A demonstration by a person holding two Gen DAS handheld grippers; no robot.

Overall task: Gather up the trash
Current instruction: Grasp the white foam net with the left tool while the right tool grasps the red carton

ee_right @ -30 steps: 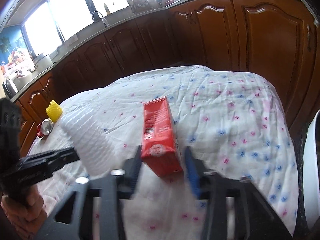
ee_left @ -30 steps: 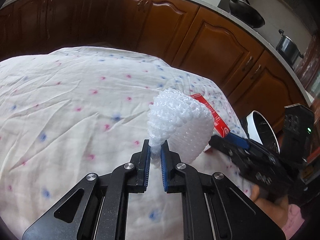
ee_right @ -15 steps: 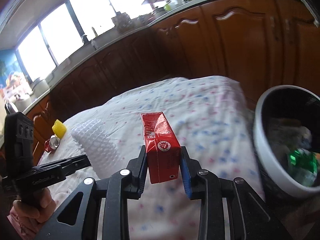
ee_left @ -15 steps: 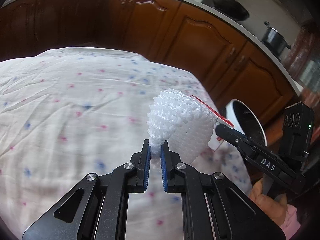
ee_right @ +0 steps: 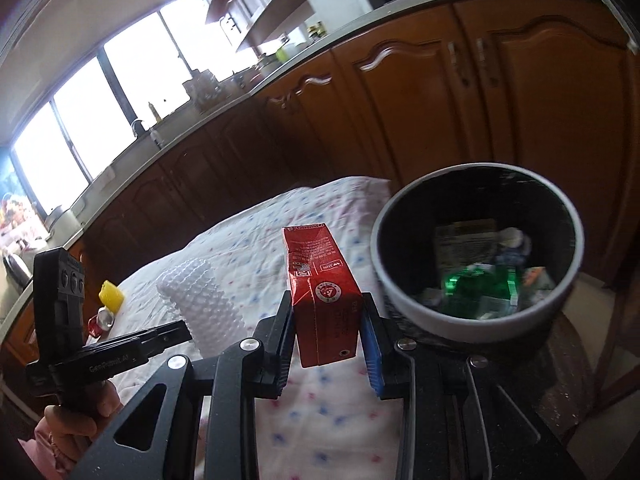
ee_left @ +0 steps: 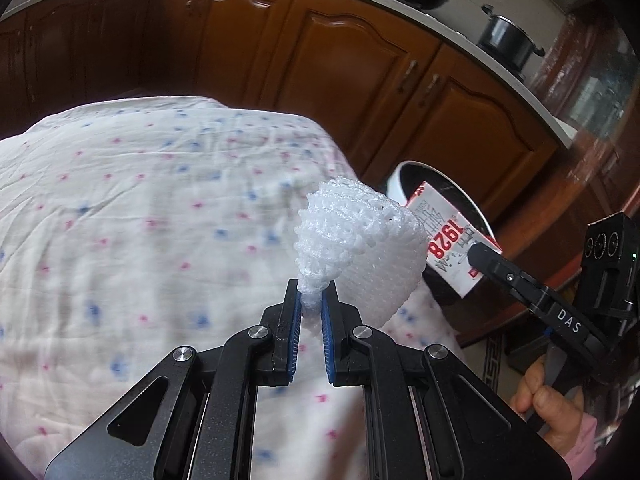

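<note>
My left gripper (ee_left: 311,296) is shut on the pinched end of a white foam net sleeve (ee_left: 360,240), which it holds above the flowered tablecloth (ee_left: 140,220). My right gripper (ee_right: 326,302) is shut on a red drink carton (ee_right: 316,268), upright between its blue pads, in the air at the table's end. Just right of the carton stands a round white bin with a dark inside (ee_right: 472,326), holding green and other trash. The left wrist view shows the carton (ee_left: 448,240) in the right gripper (ee_left: 476,256) over the bin's rim (ee_left: 394,188). The right wrist view shows the left gripper (ee_right: 180,330) with the sleeve (ee_right: 200,296).
A yellow foam piece (ee_right: 110,292) and a crushed red can (ee_right: 102,320) lie at the table's far left corner. Brown kitchen cabinets (ee_left: 340,60) run behind the table and bin. A pan and a pot (ee_left: 508,38) sit on the counter. A hand (ee_left: 548,400) holds each gripper.
Both grippers have swung right toward the bin with their loads. The right gripper has lifted the carton off the cloth, and the bin has come fully into its view.
</note>
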